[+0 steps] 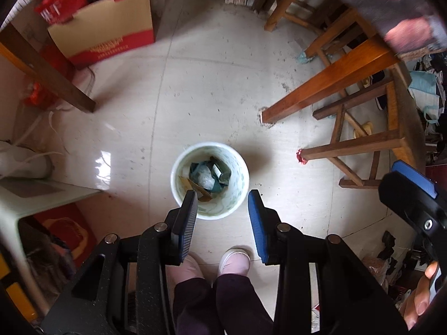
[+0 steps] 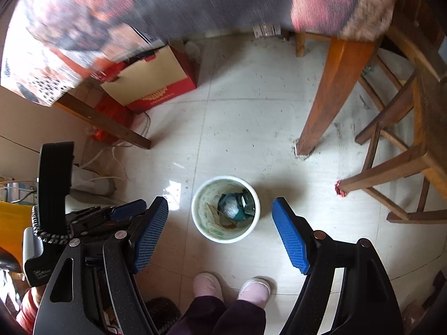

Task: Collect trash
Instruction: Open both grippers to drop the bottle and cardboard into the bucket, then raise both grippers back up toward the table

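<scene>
Both grippers point down at a tiled floor (image 1: 218, 89), above a small white waste bin (image 1: 210, 180) that stands just in front of the person's pink slippers (image 1: 234, 259). The bin already holds the collected trash (image 1: 208, 177): crumpled teal wrapping, clear plastic, a brown paper scrap and what looks like a small can.

Left gripper (image 1: 222, 199): jaws part open, nothing between them; the bin shows through the gap. Right gripper (image 2: 220, 208): jaws wide open, also empty, with the bin (image 2: 225, 209) framed between the pads.

Risks from this position:
- The bin is small and light-looking. A jaw brought down on its rim could tip it and spill the contents across the floor.
- Wooden table and stool legs (image 1: 321, 89) stand close on the right; a swing that way could strike them.
- The two grippers hang near each other, so a crossing move could make them collide.

Limits of the views:
- No further loose trash can be identified with certainty. A small red scrap (image 1: 301, 156) at the foot of a stool leg may be litter or a foot pad.
- The patterned cloth along the upper edge is blurred.
- The red-and-tan cardboard box (image 1: 109, 36) is partly cut off; its contents are unclear
</scene>
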`<state>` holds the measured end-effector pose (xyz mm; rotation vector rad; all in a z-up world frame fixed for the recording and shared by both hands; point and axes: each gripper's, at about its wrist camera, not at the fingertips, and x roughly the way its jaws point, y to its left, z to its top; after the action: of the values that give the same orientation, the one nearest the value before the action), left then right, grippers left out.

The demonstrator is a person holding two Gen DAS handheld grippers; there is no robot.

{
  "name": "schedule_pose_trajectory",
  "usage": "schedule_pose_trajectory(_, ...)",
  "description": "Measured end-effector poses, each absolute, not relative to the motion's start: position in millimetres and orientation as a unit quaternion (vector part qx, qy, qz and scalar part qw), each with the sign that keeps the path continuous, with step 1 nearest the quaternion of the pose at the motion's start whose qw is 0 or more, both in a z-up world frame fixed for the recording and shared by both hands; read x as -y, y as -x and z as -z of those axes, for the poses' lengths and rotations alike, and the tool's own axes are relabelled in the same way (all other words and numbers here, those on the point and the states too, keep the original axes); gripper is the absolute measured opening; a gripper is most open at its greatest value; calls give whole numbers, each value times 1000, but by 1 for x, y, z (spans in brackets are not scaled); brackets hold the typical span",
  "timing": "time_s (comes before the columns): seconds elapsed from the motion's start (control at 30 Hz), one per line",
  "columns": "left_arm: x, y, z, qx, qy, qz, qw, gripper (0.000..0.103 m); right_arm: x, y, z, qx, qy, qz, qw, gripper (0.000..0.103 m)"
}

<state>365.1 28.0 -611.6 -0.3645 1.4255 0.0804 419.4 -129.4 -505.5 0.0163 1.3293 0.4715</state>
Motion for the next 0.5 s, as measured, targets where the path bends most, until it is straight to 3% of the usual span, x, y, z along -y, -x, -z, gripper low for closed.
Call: schedule_pose_trajectory(0.5,-66,-337,357,-557,147,-65,815,36,108,-400,286,-522,-24,-234,820,74)
